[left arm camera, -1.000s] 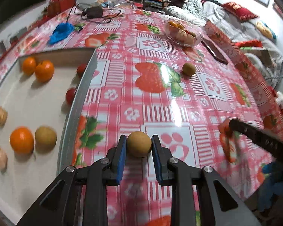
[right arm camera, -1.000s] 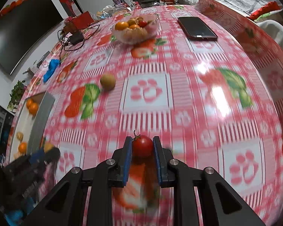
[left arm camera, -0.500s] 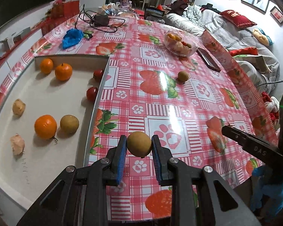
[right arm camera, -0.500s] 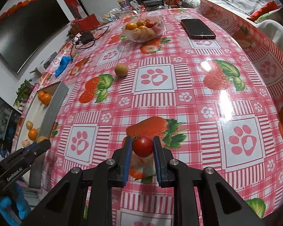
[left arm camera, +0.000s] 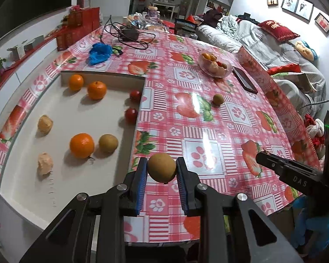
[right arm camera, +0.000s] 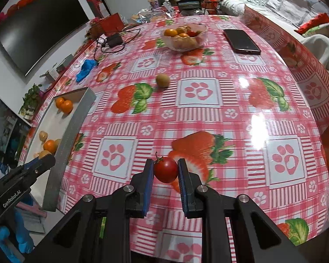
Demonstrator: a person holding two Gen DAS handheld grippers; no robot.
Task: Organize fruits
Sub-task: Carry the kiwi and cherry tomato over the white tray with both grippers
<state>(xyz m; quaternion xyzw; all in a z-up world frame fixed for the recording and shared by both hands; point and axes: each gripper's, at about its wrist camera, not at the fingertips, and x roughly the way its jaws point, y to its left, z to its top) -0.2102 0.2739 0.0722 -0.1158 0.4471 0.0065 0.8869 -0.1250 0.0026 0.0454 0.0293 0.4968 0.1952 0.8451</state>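
On my far left sits the white tray (left arm camera: pixel 22 197), its grey wall running alongside the strawberry tablecloth (left arm camera: pixel 208 131). Inside it I count three oranges (left arm camera: pixel 81 145), a brown round fruit (left arm camera: pixel 108 143) just beside the nearest orange, two pale peeled pieces (left arm camera: pixel 45 124) toward the left edge, and two cherry tomatoes (left arm camera: pixel 131 115) against the right wall.

My left gripper (left arm camera: pixel 161 169) is clamped on a brown longan-like fruit (left arm camera: pixel 161 167): the blue pads (left arm camera: pixel 142 175) press it from both sides, and the fruit sits right at the fingertips, bulging a little beyond them, over the cloth just right of the tray wall.

Further right, a loose brown fruit (left arm camera: pixel 218 99) lies alone on the cloth, well apart from both grippers. Beyond it stands the glass bowl (right arm camera: pixel 184 36) with mixed fruit, and a dark phone (right arm camera: pixel 241 41) lies just right of the bowl.

My right gripper (right arm camera: pixel 165 172) is closed on a red cherry tomato (right arm camera: pixel 165 169), held between the pad tips with its green stem pointing up and left. In the left view this gripper shows as a dark bar at the right edge, a blue-gloved hand (left arm camera: pixel 311 230) beneath it.
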